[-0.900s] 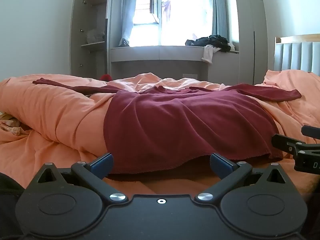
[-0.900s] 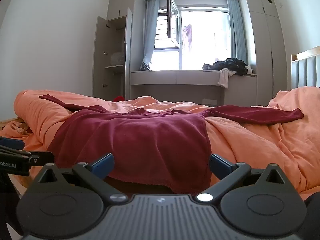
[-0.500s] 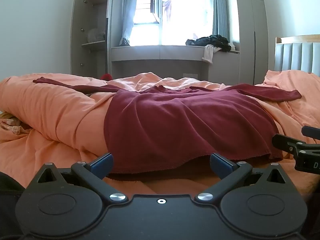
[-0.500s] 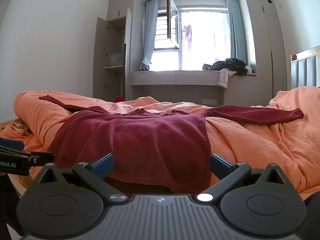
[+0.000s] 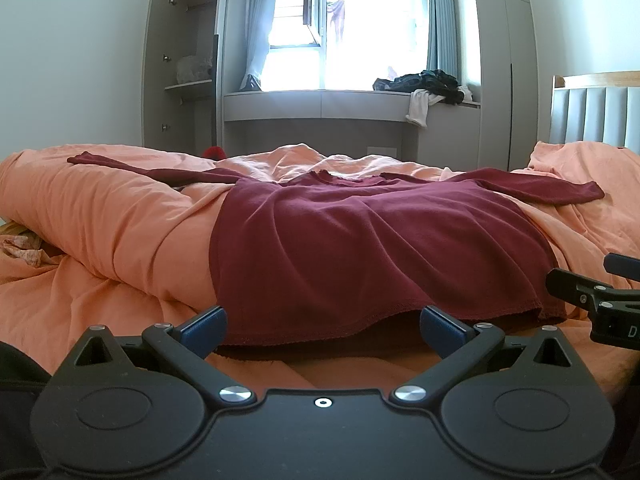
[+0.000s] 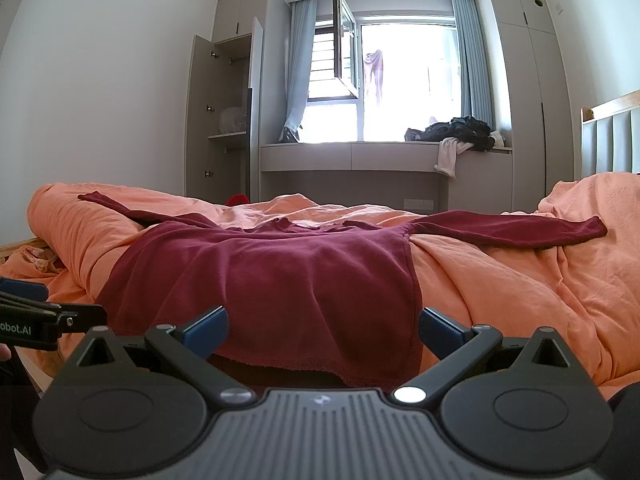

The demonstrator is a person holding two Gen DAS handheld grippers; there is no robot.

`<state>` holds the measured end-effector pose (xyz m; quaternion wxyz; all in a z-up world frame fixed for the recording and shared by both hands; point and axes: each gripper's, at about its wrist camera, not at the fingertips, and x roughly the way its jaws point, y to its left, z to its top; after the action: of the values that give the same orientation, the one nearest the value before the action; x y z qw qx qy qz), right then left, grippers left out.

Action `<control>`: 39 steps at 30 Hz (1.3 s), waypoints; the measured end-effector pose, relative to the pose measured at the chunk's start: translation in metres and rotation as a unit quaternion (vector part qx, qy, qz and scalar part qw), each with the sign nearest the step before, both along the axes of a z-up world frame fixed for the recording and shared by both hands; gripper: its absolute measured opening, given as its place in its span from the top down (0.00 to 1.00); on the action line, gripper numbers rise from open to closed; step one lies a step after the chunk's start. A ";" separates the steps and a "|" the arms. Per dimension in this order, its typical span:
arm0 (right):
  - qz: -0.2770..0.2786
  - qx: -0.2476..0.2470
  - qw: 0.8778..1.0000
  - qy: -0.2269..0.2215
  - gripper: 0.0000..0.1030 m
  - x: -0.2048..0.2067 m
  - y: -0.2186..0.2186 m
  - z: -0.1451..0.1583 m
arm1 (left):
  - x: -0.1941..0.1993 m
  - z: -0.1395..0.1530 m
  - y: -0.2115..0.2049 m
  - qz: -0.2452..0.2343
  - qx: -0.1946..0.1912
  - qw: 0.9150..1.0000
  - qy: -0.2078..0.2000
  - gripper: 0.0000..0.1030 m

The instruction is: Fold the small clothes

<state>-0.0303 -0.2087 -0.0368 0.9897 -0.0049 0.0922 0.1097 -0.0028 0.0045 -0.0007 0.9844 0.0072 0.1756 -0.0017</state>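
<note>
A dark red long-sleeved shirt (image 5: 360, 240) (image 6: 272, 280) lies spread flat on the orange duvet (image 5: 112, 216) (image 6: 520, 288), sleeves stretched out to both sides, neck toward the window, hem toward me. My left gripper (image 5: 322, 324) hovers open just short of the hem's left half, with nothing between its blue pads. My right gripper (image 6: 323, 328) is open too, low before the hem's right corner. Each gripper shows at the edge of the other's view.
A padded headboard (image 5: 592, 112) stands at the right. Beyond the bed are a window ledge (image 6: 360, 156) with a heap of dark and white clothes (image 6: 460, 132), and an open wardrobe (image 6: 224, 120) at the left. A crumpled patterned cloth (image 5: 24, 248) lies at the bed's left.
</note>
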 end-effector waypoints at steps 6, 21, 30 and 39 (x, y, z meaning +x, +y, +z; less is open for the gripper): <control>0.000 0.000 1.000 0.000 0.00 0.000 0.000 0.000 | 0.000 0.000 0.000 0.000 -0.001 1.000 0.000 0.00; 0.000 0.000 1.000 -0.001 0.00 0.000 0.001 0.000 | 0.001 0.000 -0.001 0.003 -0.002 1.000 0.000 0.00; 0.000 0.000 1.000 -0.001 0.00 0.000 0.001 0.000 | 0.000 0.001 -0.001 0.005 -0.002 1.000 -0.001 0.00; 0.000 0.000 1.000 -0.001 0.00 0.000 0.001 0.000 | -0.001 0.001 0.000 0.005 -0.002 1.000 0.000 0.00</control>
<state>-0.0299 -0.2075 -0.0371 0.9898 -0.0051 0.0909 0.1097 -0.0039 0.0043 0.0007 0.9845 0.0044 0.1752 0.0029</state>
